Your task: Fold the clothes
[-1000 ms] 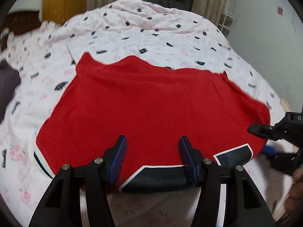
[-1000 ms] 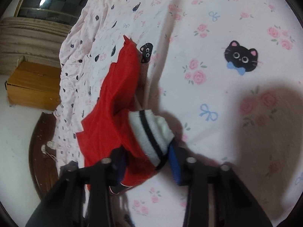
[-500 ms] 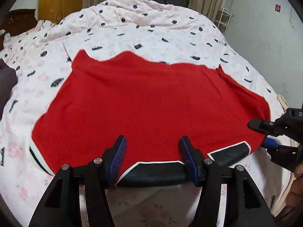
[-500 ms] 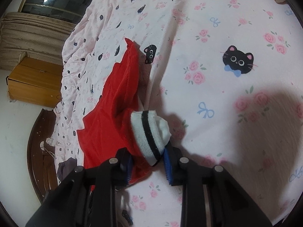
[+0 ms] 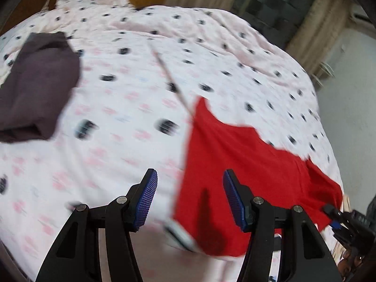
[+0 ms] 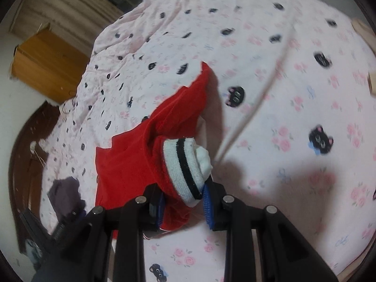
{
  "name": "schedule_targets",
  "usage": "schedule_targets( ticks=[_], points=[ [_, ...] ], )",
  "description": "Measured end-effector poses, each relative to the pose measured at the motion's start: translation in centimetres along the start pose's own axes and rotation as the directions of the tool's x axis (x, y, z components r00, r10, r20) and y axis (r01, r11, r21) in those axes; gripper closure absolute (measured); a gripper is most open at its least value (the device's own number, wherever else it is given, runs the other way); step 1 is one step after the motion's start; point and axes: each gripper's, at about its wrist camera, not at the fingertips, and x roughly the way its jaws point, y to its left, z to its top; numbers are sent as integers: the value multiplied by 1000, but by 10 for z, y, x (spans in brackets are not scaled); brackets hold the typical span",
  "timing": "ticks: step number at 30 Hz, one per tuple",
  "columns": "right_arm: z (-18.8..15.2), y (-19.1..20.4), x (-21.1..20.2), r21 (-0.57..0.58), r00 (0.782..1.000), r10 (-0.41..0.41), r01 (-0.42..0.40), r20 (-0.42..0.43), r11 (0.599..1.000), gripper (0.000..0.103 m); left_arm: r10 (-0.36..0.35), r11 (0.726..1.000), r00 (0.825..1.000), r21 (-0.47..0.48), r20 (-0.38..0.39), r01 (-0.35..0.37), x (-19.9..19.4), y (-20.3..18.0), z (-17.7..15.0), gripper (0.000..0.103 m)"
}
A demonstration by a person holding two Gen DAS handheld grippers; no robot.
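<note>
Bed (image 5: 117,129) carries red garment (image 5: 235,164) right of my empty, half-open left tool (image 5: 190,198) — right tool (image 6: 183,205) grips its striped cuff (image 6: 185,166).

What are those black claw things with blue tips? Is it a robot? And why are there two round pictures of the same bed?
No robot: a person holds a two-fingered grabber in each hand. Each grabber carries a camera looking along its fingers, so each round picture is one hand's view. The left gripper is open and holds nothing. The right gripper pinches the striped cuff of a red sweater. That sweater lies on a bed sheet printed with cats and roses. A dark garment also lies on the sheet, off to one side. The pictures are blurry.
</note>
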Motion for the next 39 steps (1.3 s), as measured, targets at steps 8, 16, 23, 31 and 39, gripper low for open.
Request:
schedule_targets(
  ticks=[8, 16, 23, 31, 39],
  points=[
    [6, 89, 9, -286, 996, -94, 89, -3, 954, 75, 24, 996, 999, -84, -43, -27, 4, 50, 14, 50],
    [-27, 187, 34, -562, 991, -133, 93, -30, 822, 75, 14, 992, 997, -128, -70, -22, 7, 65, 13, 50],
    [-95, 235, 67, -750, 980, -173, 39, -101, 660, 77, 0, 985, 992, -171, -124, -21, 17, 76, 5, 50],
    [-130, 225, 93, -787, 967, -211, 17, -144, 617, 77, -12, 981, 992, -194, -124, -12, 14, 83, 4, 50],
    [-137, 232, 99, -802, 959, -213, -23, -185, 597, 68, -35, 977, 991, -213, -131, 7, 13, 81, 1, 50]
  ],
)
